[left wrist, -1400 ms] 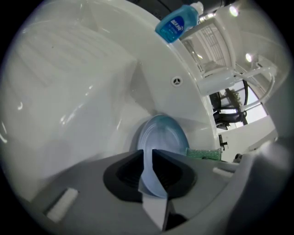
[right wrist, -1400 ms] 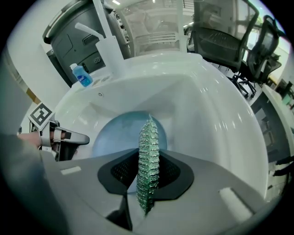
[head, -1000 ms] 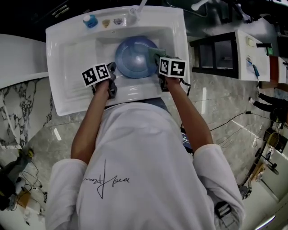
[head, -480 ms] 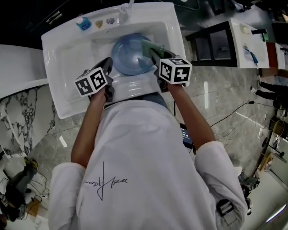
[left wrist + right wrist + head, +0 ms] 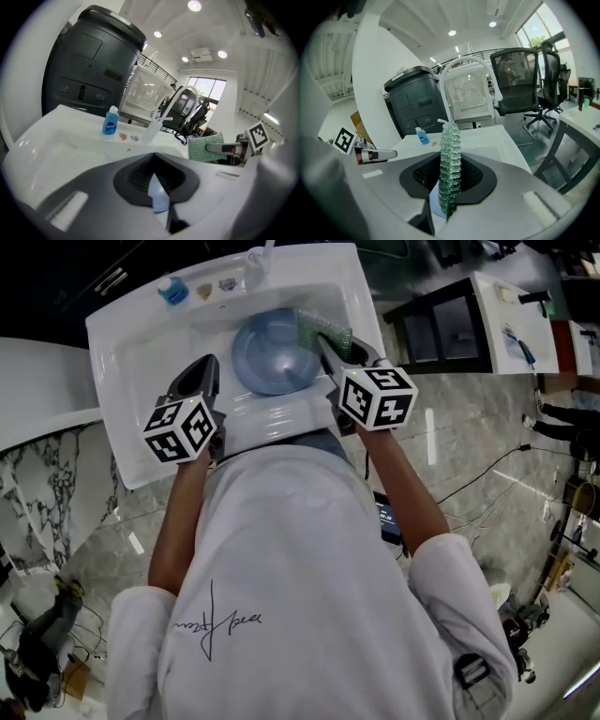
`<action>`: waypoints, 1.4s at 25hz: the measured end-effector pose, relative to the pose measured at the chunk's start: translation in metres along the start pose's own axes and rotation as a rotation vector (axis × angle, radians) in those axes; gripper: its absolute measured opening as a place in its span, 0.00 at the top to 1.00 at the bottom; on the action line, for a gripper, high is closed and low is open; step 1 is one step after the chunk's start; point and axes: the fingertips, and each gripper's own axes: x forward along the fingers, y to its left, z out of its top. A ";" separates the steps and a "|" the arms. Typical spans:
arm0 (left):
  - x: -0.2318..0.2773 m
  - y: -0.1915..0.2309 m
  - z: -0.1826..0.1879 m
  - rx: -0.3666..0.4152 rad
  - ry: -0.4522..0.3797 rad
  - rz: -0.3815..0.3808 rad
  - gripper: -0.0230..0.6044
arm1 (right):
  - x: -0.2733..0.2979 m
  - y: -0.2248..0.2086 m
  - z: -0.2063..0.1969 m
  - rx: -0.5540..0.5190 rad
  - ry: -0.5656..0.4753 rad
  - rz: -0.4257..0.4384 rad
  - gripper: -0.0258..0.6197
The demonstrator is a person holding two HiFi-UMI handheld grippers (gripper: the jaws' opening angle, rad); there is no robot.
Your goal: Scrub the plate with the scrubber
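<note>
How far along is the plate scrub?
Done: right gripper is shut on the scrubber. In hand: scrubber sits at the right rim of the plate in the sink; contact unclear. Left gripper shut, beside the plate. Left: the scrubbing; cleanliness can't be judged.

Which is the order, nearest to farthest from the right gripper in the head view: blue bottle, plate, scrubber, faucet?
1. Scrubber: clamped by the right gripper.
2. Plate: in the basin, just left.
3. Faucet: back rim.
4. Blue bottle: back rim, far left.
</note>
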 end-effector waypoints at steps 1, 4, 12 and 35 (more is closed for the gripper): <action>-0.005 -0.002 0.004 0.015 -0.010 -0.001 0.88 | -0.004 0.002 0.004 -0.007 -0.016 -0.004 0.85; -0.020 -0.006 0.016 0.036 -0.049 0.000 0.88 | -0.015 0.007 0.016 -0.029 -0.056 -0.002 0.85; -0.055 -0.030 0.065 0.106 -0.184 -0.006 0.88 | -0.043 0.034 0.043 -0.134 -0.149 0.037 0.85; -0.084 -0.055 0.093 0.246 -0.260 0.012 0.88 | -0.074 0.061 0.064 -0.187 -0.229 0.077 0.86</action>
